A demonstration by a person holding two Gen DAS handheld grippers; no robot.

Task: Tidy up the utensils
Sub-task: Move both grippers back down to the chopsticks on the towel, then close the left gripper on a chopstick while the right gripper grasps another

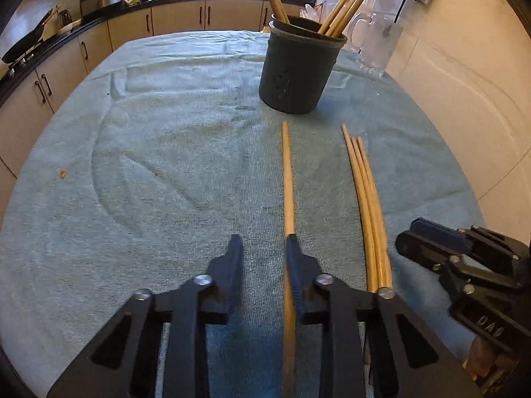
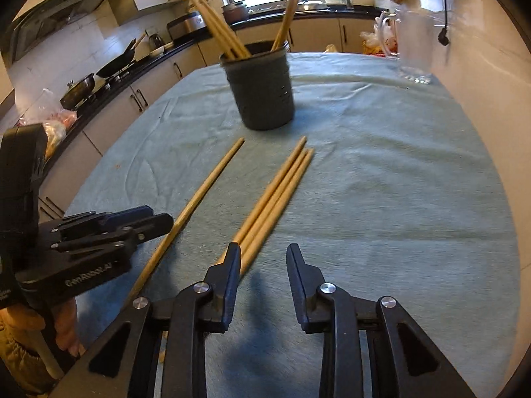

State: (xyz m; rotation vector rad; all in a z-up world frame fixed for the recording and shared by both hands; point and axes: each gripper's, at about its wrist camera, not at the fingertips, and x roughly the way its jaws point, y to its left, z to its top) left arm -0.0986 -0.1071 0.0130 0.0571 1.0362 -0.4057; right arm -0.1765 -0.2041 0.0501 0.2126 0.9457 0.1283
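A single wooden chopstick [image 1: 287,179] lies on the teal cloth. Its near part runs between the fingers of my left gripper [image 1: 264,248], close against the right finger. The left finger stands apart from it, so the jaws are open. To its right, three chopsticks [image 1: 368,212] lie side by side. In the right wrist view the near ends of those three chopsticks [image 2: 275,192] pass under the left finger of my right gripper [image 2: 264,255], which is open over bare cloth. A dark round holder [image 1: 300,69] with several chopsticks upright in it stands beyond.
A teal towel-like cloth [image 2: 381,172] covers the table. A clear glass pitcher [image 2: 415,43] stands at the far right by the tiled wall. Kitchen counters with pans and a cooker [image 2: 109,69] run along the left and back. The other gripper [image 2: 109,232] sits close on the left.
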